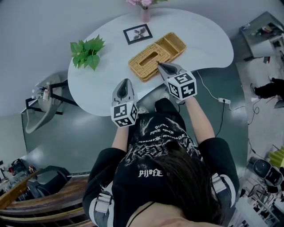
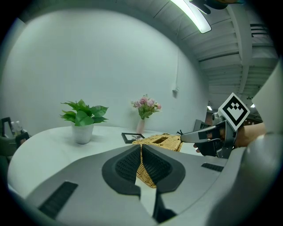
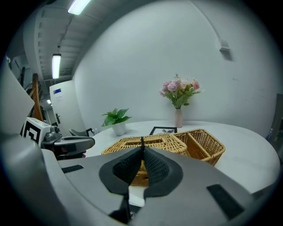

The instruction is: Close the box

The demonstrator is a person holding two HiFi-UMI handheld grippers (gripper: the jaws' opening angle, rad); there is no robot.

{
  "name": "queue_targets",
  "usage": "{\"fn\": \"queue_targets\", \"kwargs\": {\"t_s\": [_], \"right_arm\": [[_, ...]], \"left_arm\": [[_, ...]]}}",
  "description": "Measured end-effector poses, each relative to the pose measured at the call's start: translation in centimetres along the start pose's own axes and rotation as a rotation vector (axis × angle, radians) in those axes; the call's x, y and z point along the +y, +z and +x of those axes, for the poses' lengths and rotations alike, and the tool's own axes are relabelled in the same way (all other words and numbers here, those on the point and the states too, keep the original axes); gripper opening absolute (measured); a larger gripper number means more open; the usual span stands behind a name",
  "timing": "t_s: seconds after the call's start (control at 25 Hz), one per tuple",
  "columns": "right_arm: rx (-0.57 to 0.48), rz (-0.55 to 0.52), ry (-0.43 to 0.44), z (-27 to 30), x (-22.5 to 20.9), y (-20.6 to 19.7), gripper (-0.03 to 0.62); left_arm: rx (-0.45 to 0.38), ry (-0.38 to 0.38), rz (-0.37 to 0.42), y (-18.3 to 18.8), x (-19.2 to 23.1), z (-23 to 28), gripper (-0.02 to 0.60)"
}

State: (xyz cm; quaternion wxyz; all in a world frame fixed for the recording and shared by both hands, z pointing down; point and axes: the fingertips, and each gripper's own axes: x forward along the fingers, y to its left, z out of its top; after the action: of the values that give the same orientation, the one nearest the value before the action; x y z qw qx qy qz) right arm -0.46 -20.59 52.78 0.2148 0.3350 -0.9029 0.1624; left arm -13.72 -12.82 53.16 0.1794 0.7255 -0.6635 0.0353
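Observation:
A wicker box lies on the white table (image 1: pixel 106 84). Its open basket half (image 1: pixel 172 43) is at the far right, and its slotted lid half (image 1: pixel 147 60) lies beside it, nearer me. My right gripper (image 1: pixel 159 65) hovers at the lid's near right edge, jaws together. A thin dark tab (image 3: pixel 142 141) sticks up from its tips; I cannot tell if it belongs to the box. My left gripper (image 1: pixel 125 82) hangs over the table's near edge, short of the box, shut and empty. In the left gripper view the lid (image 2: pixel 152 140) shows past the pads.
A potted plant (image 1: pixel 87 52) stands at the table's left. A framed picture (image 1: pixel 137 33) and a flower vase (image 1: pixel 145 11) are behind the box. A cable and socket (image 1: pixel 224 101) lie on the floor to the right, and a chair (image 1: pixel 42 106) stands to the left.

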Motion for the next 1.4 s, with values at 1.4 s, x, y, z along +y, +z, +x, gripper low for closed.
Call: {"fn": "queue_targets", "kwargs": {"t_s": [1.4], "right_arm": [[0.015,0.097,-0.055,0.8,-0.7,-4.0,0.052]], "left_arm": [[0.002,0.0,0.001,-0.2,-0.2,-0.1,0.029]]}}
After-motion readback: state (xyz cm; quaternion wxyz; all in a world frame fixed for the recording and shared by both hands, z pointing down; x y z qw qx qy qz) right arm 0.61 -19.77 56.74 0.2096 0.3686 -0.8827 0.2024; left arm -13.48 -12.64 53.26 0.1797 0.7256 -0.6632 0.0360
